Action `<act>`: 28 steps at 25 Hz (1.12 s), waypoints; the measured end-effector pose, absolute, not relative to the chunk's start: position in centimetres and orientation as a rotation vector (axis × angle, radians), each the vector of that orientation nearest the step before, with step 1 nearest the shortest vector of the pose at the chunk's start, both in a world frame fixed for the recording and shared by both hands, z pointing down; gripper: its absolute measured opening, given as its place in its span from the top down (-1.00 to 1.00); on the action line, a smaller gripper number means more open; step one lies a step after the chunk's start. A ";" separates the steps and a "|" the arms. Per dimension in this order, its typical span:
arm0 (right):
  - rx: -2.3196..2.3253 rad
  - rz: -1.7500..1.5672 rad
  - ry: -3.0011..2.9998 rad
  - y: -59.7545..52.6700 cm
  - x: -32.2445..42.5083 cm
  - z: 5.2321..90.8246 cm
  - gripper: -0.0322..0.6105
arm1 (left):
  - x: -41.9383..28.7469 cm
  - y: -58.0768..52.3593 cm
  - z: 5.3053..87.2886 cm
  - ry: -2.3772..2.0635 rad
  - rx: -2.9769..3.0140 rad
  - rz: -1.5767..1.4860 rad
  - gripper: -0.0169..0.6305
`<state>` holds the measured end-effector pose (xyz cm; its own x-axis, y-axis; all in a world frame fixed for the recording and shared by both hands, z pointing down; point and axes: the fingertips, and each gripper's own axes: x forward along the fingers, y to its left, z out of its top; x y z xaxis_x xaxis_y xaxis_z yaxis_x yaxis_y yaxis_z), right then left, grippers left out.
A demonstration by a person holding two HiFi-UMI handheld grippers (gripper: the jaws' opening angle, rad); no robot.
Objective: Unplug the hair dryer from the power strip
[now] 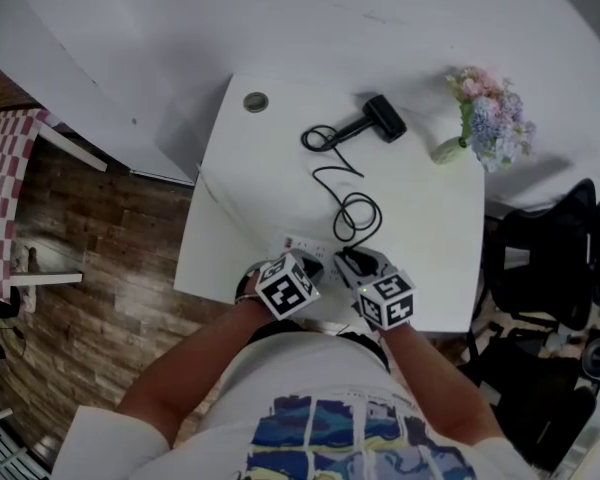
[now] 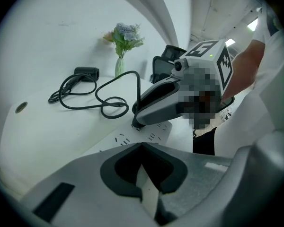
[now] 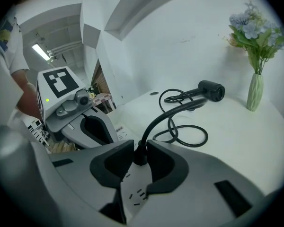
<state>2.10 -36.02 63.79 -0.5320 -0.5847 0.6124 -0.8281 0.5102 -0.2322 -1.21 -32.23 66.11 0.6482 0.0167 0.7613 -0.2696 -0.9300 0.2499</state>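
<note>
A black hair dryer [image 1: 380, 118] lies at the far side of the white table [image 1: 430, 228]. Its black cord [image 1: 358, 213] loops toward me and ends in a plug [image 3: 140, 159] standing in the white power strip [image 1: 298, 245] near the front edge. My right gripper [image 3: 140, 150] has a jaw on each side of that plug, pads against it. My left gripper [image 2: 142, 148] is shut with its tips down on the strip's left part [image 2: 151, 136], nothing between them. In the left gripper view the right gripper [image 2: 139, 117] covers the plug.
A small vase of flowers [image 1: 490, 123] stands at the table's far right corner. A round cable grommet [image 1: 255, 101] sits at the far left. A black chair [image 1: 550, 258] is to the right of the table, wooden floor [image 1: 80, 268] to the left.
</note>
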 end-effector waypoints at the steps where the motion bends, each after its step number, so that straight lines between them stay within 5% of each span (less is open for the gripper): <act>1: 1.158 0.696 -2.292 -36.0 2.1 63.7 0.65 | -1.2 -32.3 66.2 -0.202 2.533 1.173 0.94; 28: 1.181 0.503 -2.329 -36.6 1.8 59.3 0.73 | -1.1 -32.4 66.0 -0.203 2.509 1.163 0.94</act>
